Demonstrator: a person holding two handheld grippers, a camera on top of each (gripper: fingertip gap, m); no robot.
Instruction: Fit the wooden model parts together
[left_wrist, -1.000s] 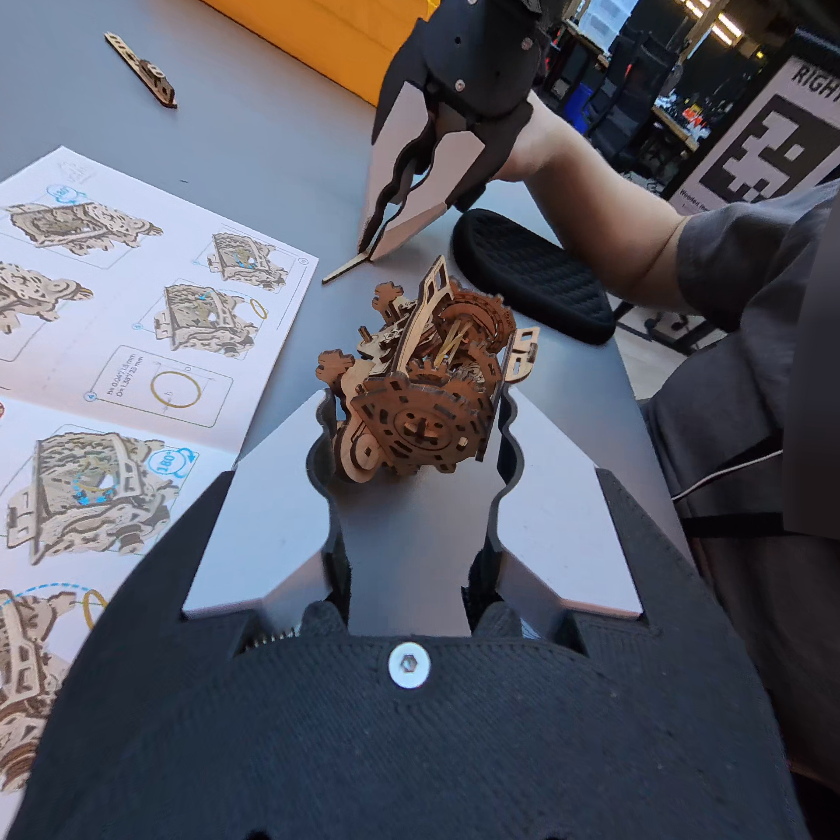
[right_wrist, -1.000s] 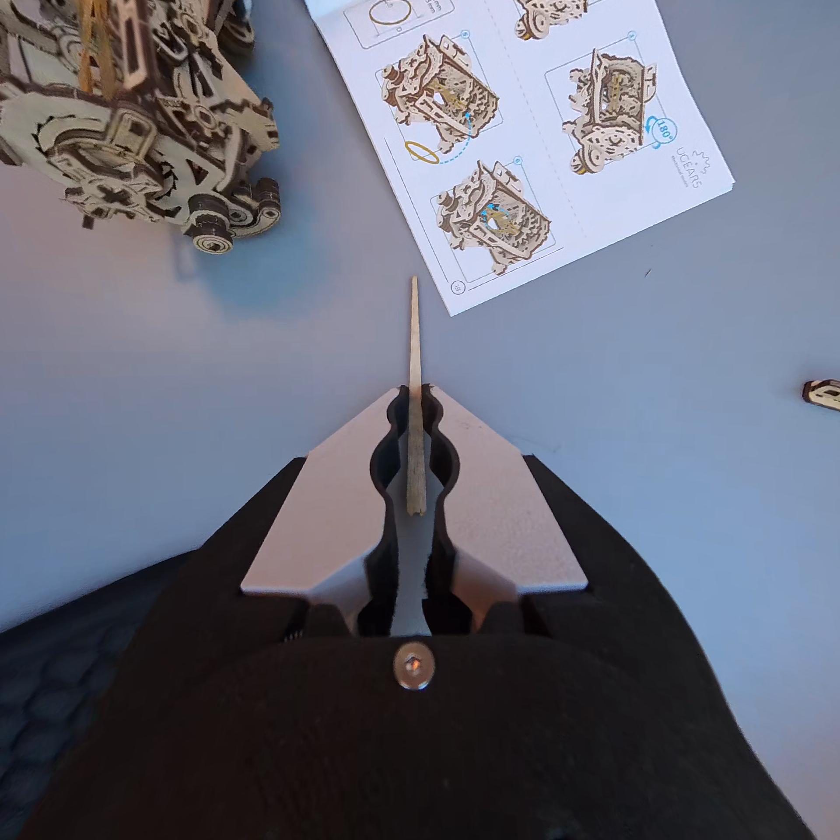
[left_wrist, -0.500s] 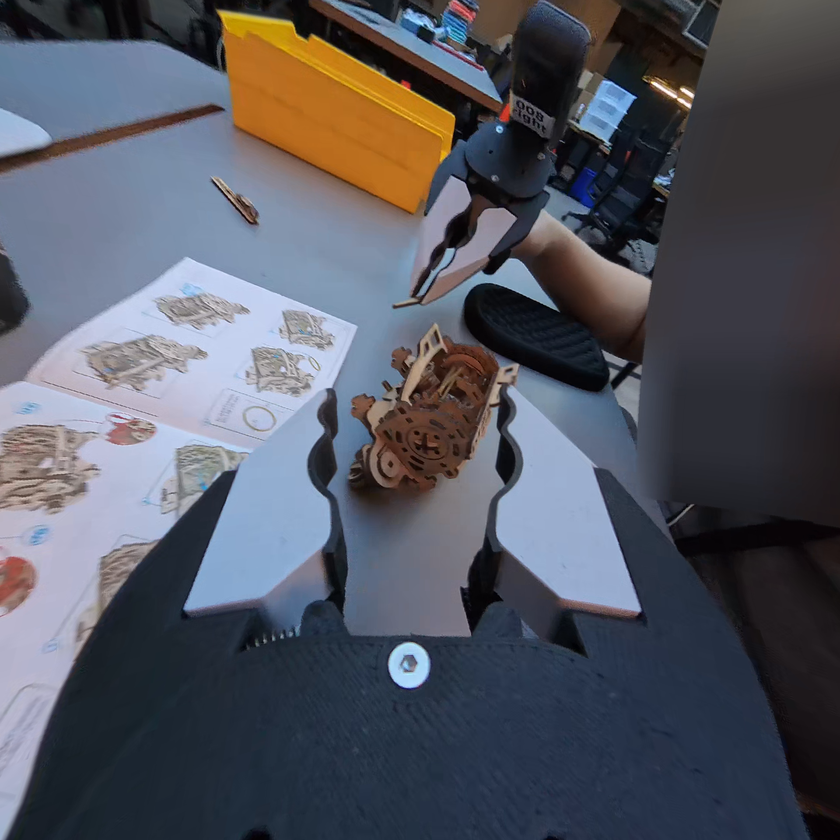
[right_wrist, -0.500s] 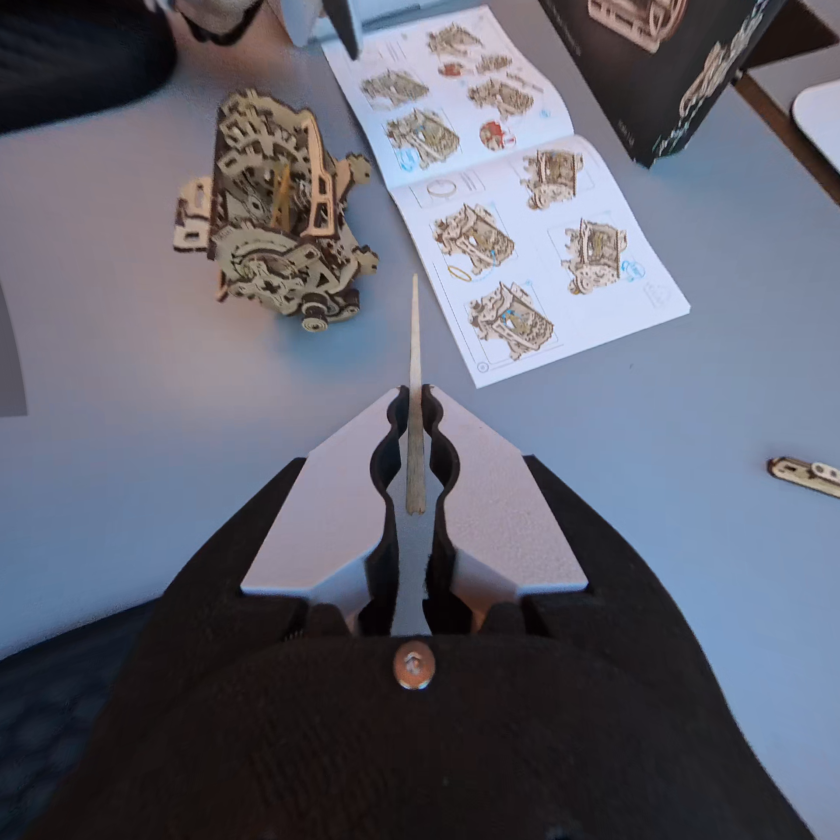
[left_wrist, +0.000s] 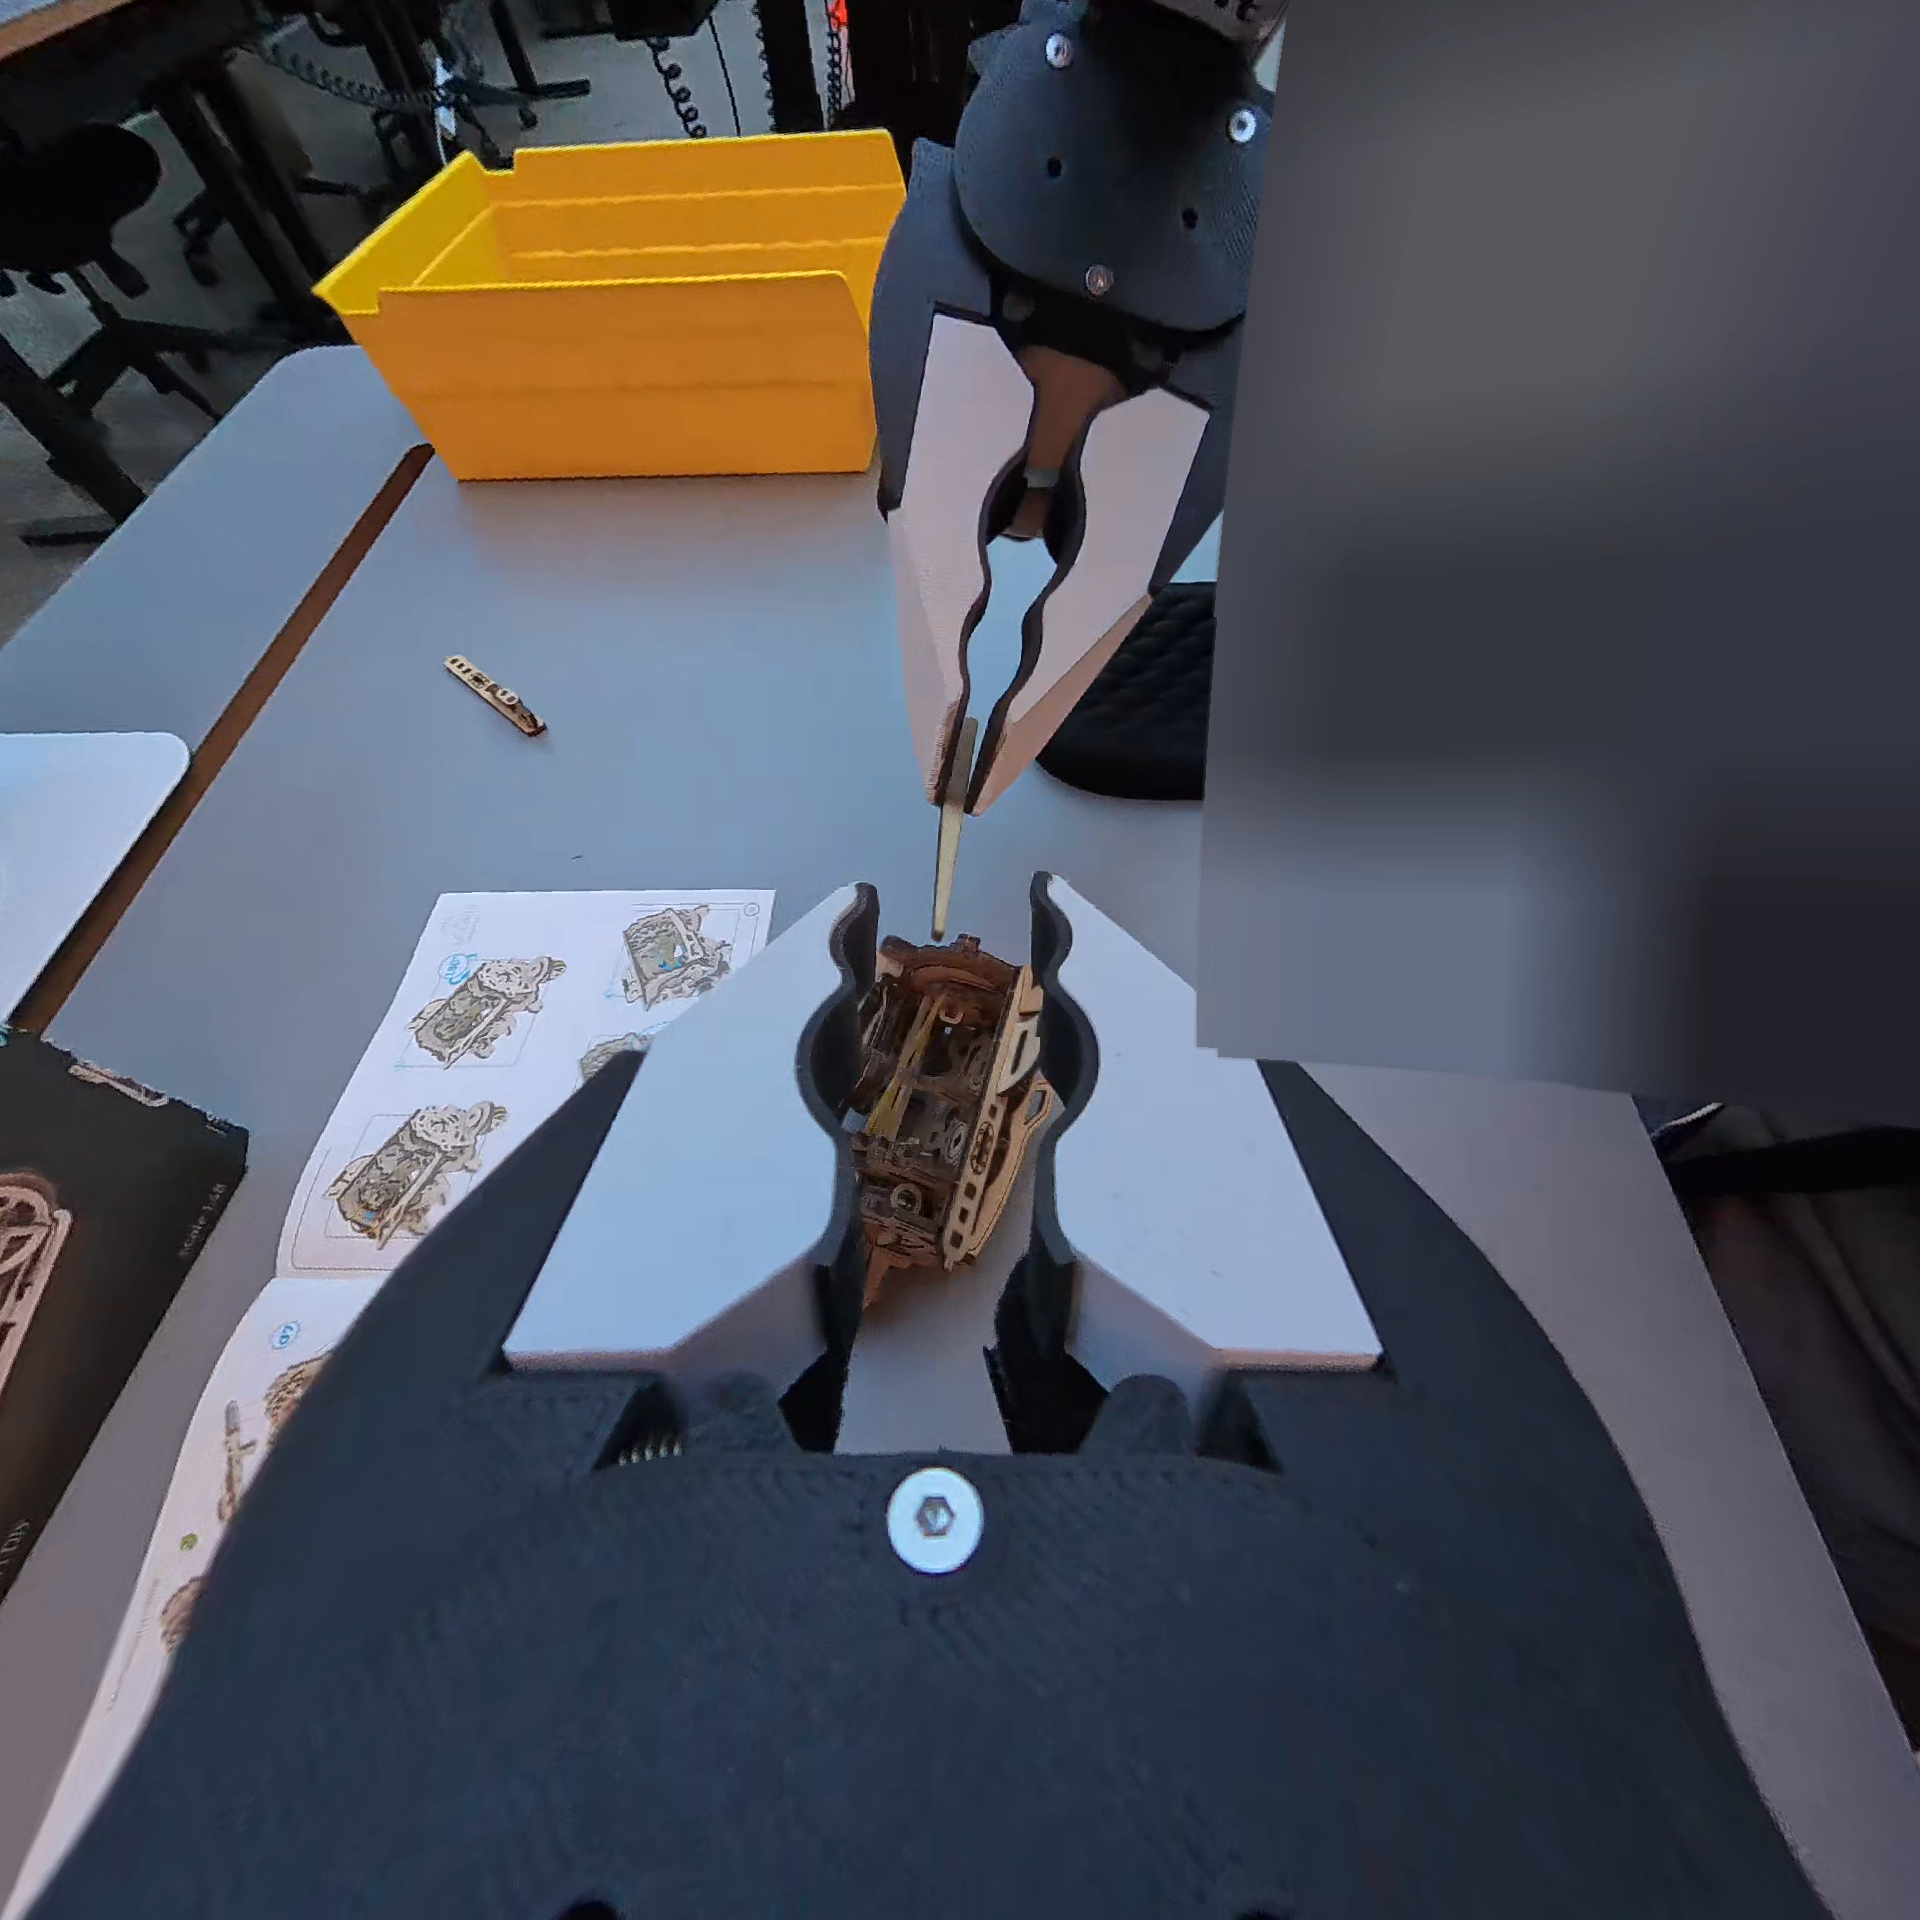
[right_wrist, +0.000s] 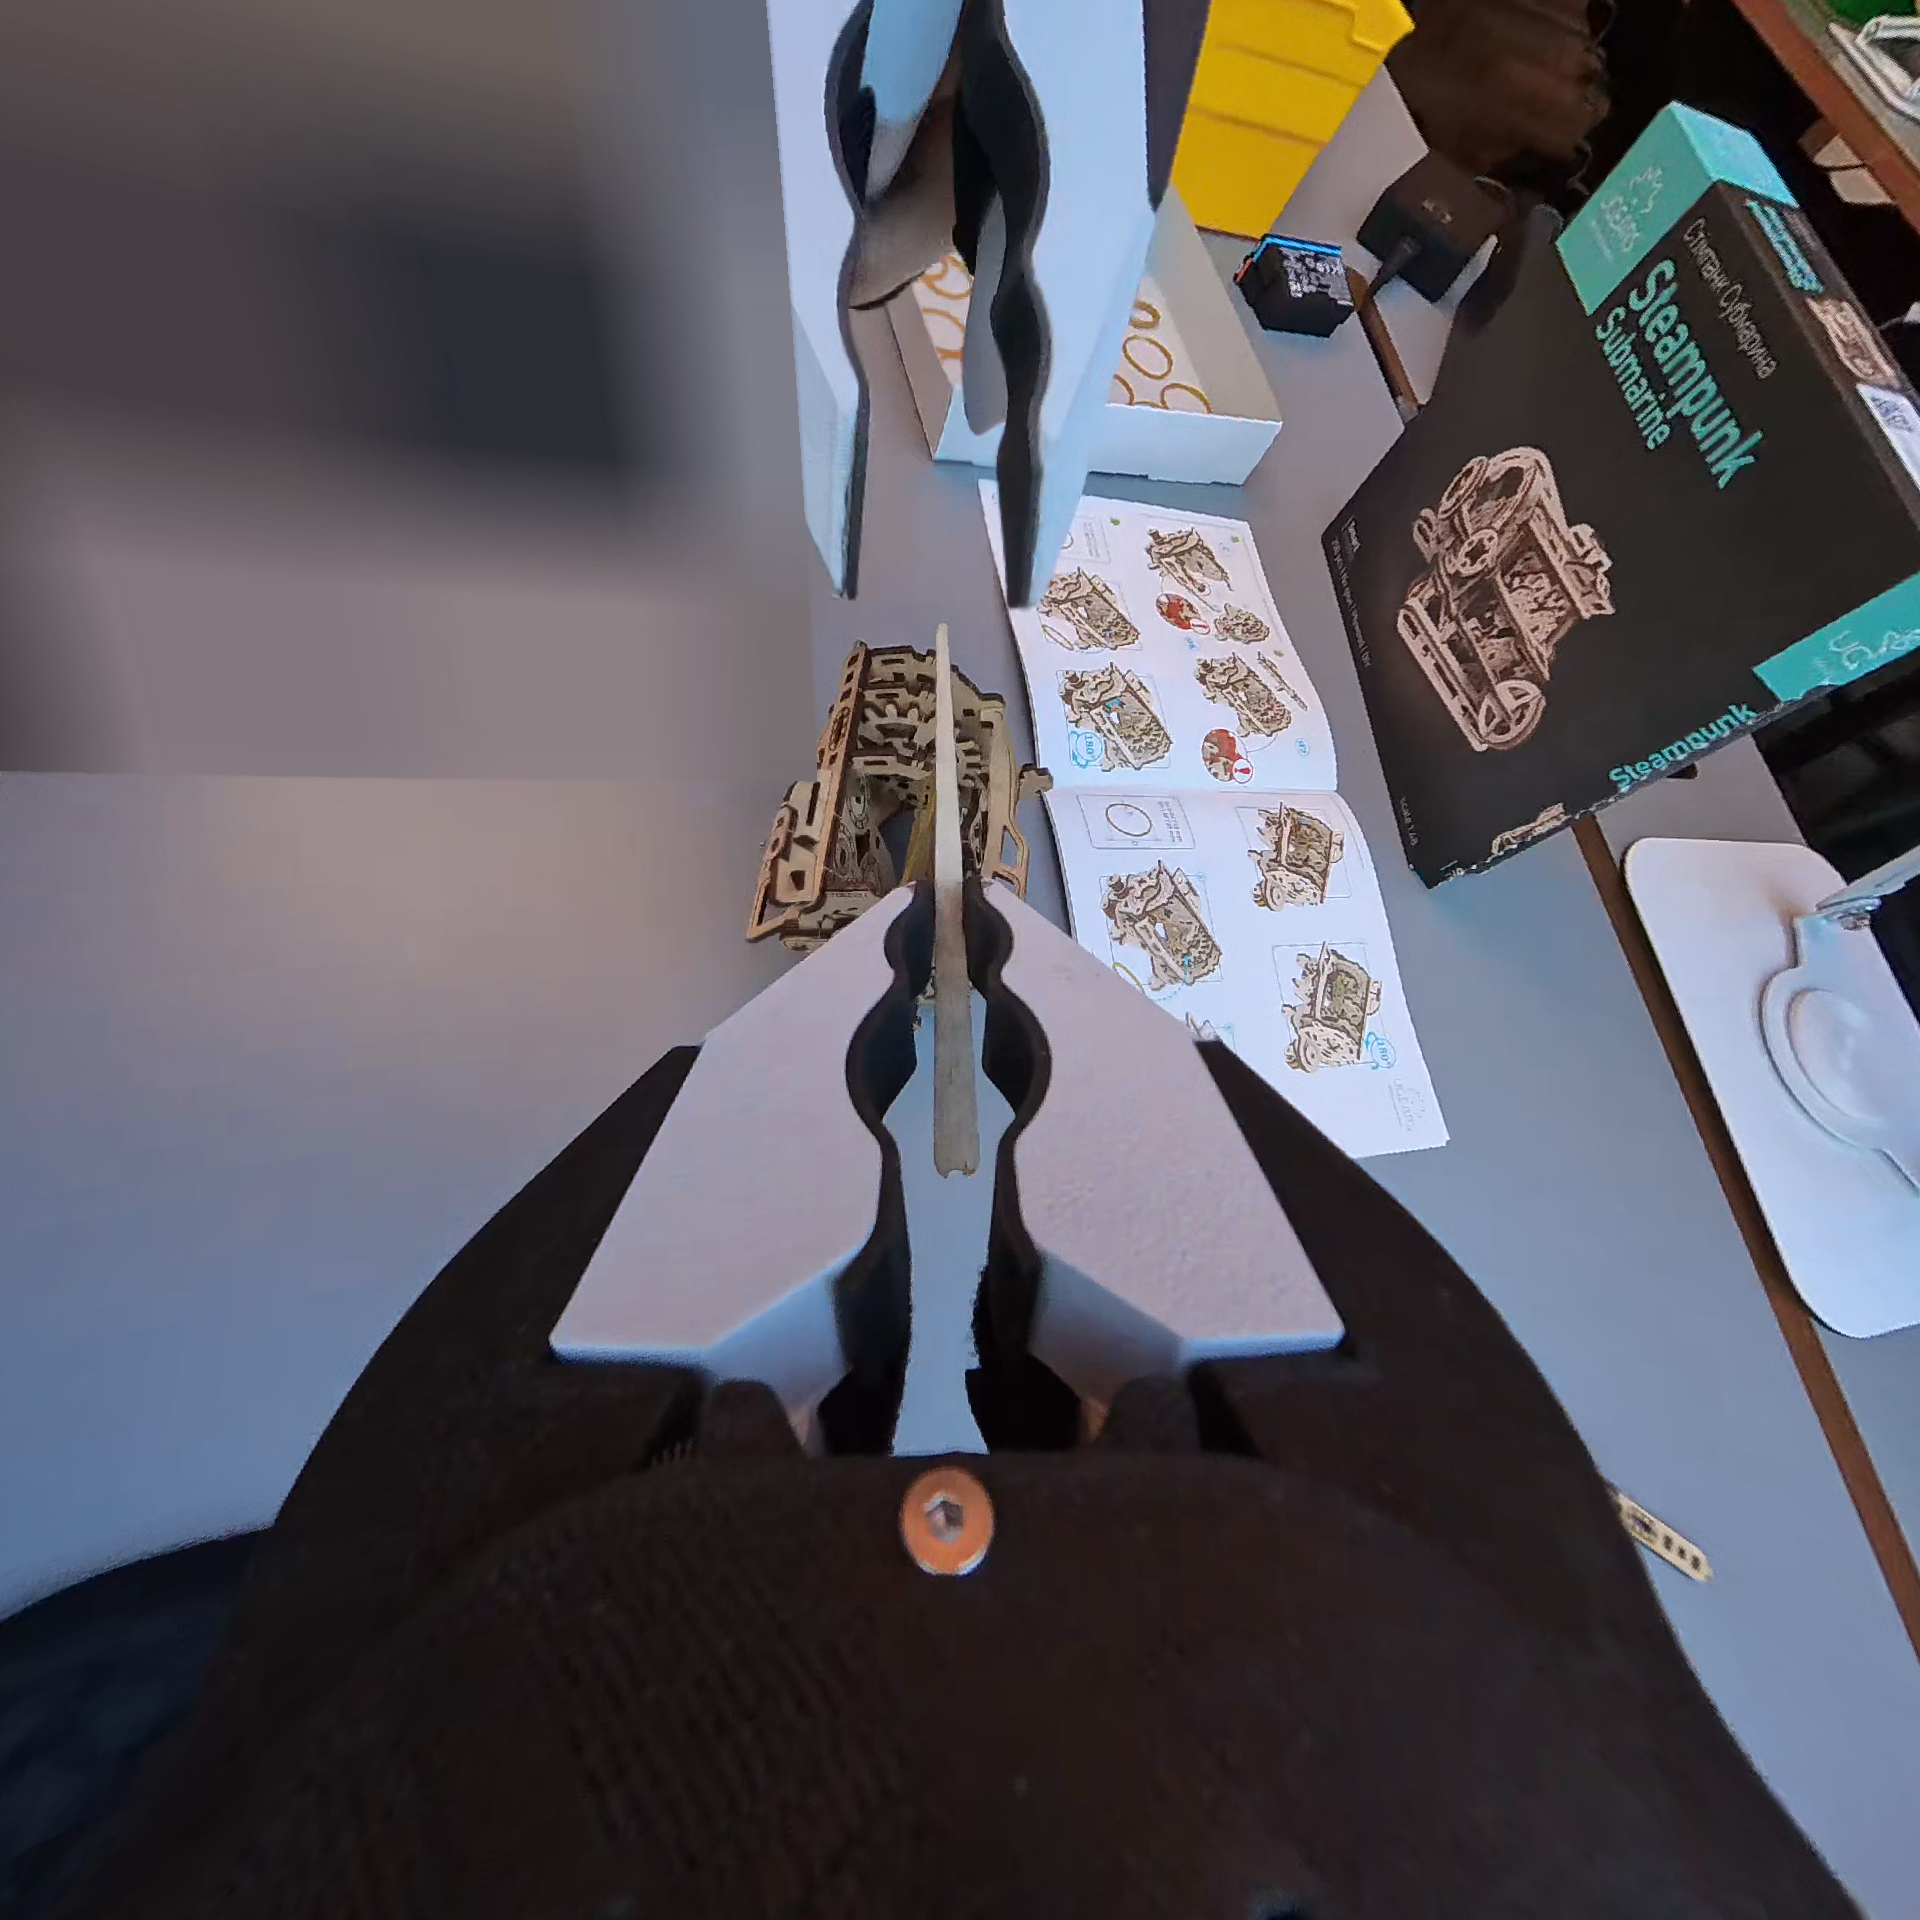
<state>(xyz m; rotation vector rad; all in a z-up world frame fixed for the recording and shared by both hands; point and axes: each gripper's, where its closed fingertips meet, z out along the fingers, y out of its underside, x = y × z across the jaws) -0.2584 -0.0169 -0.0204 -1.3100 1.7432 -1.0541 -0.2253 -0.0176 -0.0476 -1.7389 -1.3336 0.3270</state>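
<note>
Left wrist view: the left gripper (left_wrist: 948, 904) stands spread, its two fingers flanking the wooden model (left_wrist: 940, 1107) that sits on the grey table (left_wrist: 665, 623). Whether the pads touch the model's sides is hard to judge here; a slim gap seems to show on each side, so I take it as released and bracketing, not grasping. Beyond it, the right gripper (left_wrist: 956, 800) points down, clenched on a thin wooden strip (left_wrist: 948, 873) whose lower tip sits just at the model's upper far edge. A loose wooden piece (left_wrist: 496, 694) lies well apart to the left, the yellow bin (left_wrist: 644, 343) stands at the back, and the instruction booklet (left_wrist: 488, 1049) lies beside the left finger.

Right wrist view: the strip (right_wrist: 951, 904) runs edge-on straight out between the closed fingers of the right gripper (right_wrist: 940, 894), crossing the model (right_wrist: 883, 790), with the open left gripper (right_wrist: 935, 592) hovering above and behind. The booklet (right_wrist: 1205, 821) and the black kit box (right_wrist: 1621, 540) lie to the right.

To do the insertion well, the left gripper should probably close gently on the model first, so that it cannot skid or tip under the push. The strip looks thin and likely to bend or snap, so press along its length only, no sideways lean. The receiving slot is not visible, so align slowly by the tip, and ease off if it binds
</note>
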